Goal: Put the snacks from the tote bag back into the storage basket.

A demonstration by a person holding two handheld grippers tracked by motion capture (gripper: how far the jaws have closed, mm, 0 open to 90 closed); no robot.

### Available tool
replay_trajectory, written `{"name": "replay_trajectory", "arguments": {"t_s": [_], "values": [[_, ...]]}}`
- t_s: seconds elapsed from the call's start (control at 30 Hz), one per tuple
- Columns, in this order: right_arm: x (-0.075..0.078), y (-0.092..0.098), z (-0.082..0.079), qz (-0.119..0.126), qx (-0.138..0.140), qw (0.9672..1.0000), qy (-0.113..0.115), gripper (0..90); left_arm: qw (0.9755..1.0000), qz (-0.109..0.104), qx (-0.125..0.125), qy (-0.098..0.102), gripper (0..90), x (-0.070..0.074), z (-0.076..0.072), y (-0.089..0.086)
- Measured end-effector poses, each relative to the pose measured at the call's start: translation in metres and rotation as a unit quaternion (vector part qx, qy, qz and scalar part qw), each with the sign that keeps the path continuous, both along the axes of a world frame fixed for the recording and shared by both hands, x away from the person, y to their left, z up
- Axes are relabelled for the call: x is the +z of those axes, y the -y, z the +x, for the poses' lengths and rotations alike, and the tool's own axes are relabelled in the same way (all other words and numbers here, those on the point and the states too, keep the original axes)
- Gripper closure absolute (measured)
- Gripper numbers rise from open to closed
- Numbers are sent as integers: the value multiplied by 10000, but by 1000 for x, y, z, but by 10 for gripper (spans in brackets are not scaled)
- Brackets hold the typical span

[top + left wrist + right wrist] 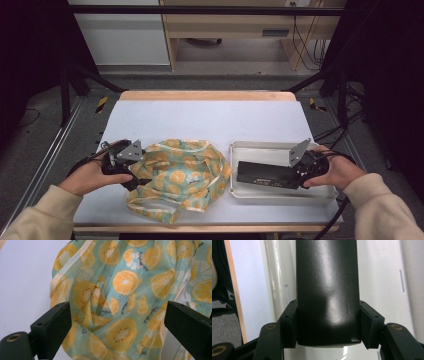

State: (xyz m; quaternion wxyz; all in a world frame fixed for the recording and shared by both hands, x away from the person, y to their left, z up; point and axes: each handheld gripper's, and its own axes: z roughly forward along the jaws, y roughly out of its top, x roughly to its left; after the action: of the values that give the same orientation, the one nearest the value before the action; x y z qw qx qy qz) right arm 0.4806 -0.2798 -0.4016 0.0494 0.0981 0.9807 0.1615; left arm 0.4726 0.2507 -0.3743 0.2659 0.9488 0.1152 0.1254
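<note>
While I steer from afar, I read the table one camera at a time

High view, layout: I count one white tray on the table's right half, one long black box in it, one fruit-print cloth bag crumpled at centre-left
High view, box axis: the box lies left to right across the tray, its right end inside my right gripper, so the right hand is the nearer one by far
High view, bag: it lies just right of my left gripper, whose tips reach the bag's left edge; bag and tray sit near each other, not touching as far as I can tell
Left gripper view, claw: my left gripper stands wide open, nothing held; the bag spreads straight ahead and under the gap, and I see no pad pressing on it
Right gripper view, claw: my right gripper is about half closed, both pads pressed flat on the sides of the box
Right gripper view, axis: the box runs straight away from the claw, over the tray floor
Count: two grippers, one box, one bag, one tray
</note>
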Motion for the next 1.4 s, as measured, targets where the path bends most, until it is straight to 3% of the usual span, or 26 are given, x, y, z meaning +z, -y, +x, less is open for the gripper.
{"name": "replay_trajectory", "arguments": {"t_s": [0.63, 0.87, 1.1, 1.17, 1.27, 1.4], "values": [[-14, -9, 1, -12, 234, 9995, -201, 429, 10000, -1, 14, -38, 73, -3, 0, -1], [-18, -12, 3, -53, 289, 9993, -224, 428, 9998, -143, 4, -102, 73, -2, 1, -1], [-21, -12, 5, -81, 298, 9994, -174, 417, 9999, -117, -10, -110, 73, -3, 2, 2], [-22, -12, 6, -48, 269, 9995, -182, 394, 9999, -115, -16, -111, 73, -4, 1, 2], [-24, -10, 6, -91, 101, 9997, -210, 279, 9999, -107, -20, -118, 73, -4, 1, 3], [-26, -8, 7, -96, 5, 9998, -147, 259, 9999, -106, -10, -110, 73, -4, 1, 2]]}}
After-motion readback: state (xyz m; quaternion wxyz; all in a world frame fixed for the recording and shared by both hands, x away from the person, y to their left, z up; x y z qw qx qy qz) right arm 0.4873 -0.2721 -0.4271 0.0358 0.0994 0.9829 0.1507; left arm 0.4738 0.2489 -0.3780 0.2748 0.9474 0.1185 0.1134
